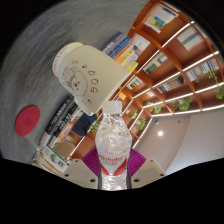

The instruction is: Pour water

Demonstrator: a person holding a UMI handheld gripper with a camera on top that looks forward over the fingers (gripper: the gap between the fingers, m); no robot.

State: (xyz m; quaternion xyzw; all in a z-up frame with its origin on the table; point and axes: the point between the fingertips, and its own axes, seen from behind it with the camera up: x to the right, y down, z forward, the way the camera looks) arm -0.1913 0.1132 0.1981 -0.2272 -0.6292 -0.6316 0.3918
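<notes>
Water bottle (113,140), clear with a white cap and red label, is clamped between the pads of the tool (113,170), both fingers pressing its sides. Beyond the bottle's cap, a cream mug (84,70) lies tilted on the grey tabletop (30,60). A red disc (27,121) lies well apart from the bottle; lit bookshelves (170,60) stand behind it.
</notes>
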